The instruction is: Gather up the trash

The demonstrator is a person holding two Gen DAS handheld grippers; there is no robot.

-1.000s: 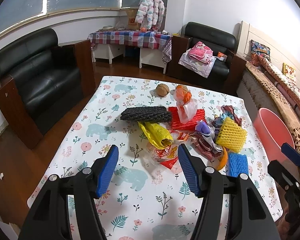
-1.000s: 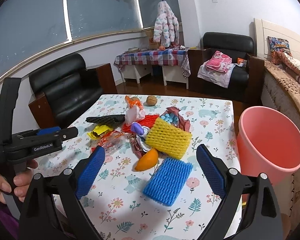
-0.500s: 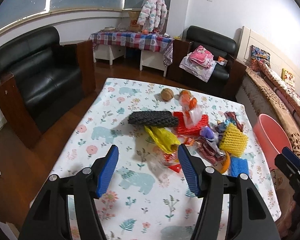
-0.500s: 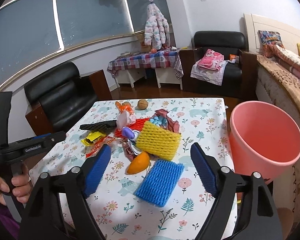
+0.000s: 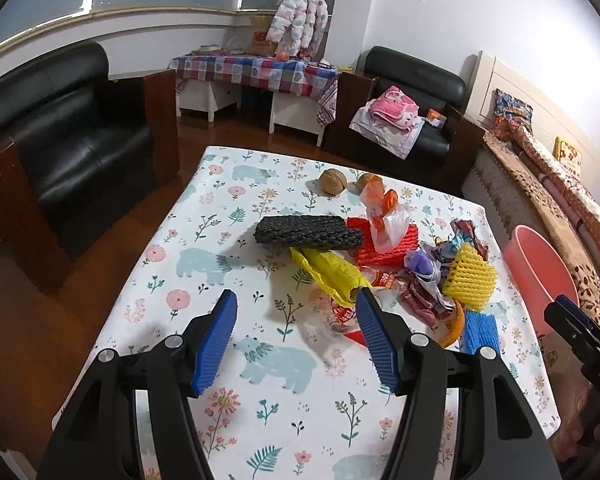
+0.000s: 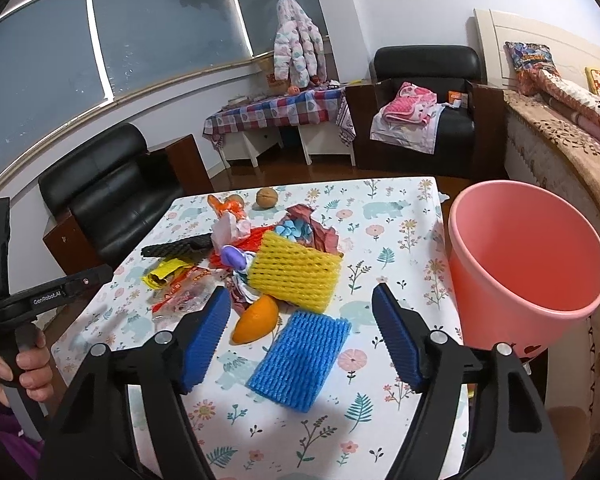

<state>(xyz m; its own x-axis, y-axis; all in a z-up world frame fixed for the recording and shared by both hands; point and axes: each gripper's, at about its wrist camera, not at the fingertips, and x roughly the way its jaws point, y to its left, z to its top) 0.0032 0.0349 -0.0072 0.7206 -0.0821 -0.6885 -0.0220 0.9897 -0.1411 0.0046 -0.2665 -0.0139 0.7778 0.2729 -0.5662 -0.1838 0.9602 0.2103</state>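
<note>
A heap of trash lies on the flowered table [image 5: 204,264]: a black foam net [image 5: 306,234], a yellow bag [image 5: 332,274], a red net [image 5: 392,244], a yellow foam net [image 6: 294,272], a blue foam net [image 6: 300,358], an orange peel [image 6: 256,320] and clear wrappers [image 5: 340,316]. A pink bucket [image 6: 528,260] stands off the table's right edge. My left gripper [image 5: 294,338] is open and empty, above the table just short of the wrappers. My right gripper [image 6: 302,338] is open and empty, above the blue net.
Two walnuts [image 5: 333,181] and an orange plastic bag [image 5: 380,200] lie at the table's far side. A black sofa [image 5: 68,140] stands left, a black armchair with clothes [image 5: 404,116] behind, a bed [image 6: 572,128] at right.
Both grippers have drawn back and risen a little from the trash heap, so the table looks farther away. Both stay open and empty. The trash has not moved.
</note>
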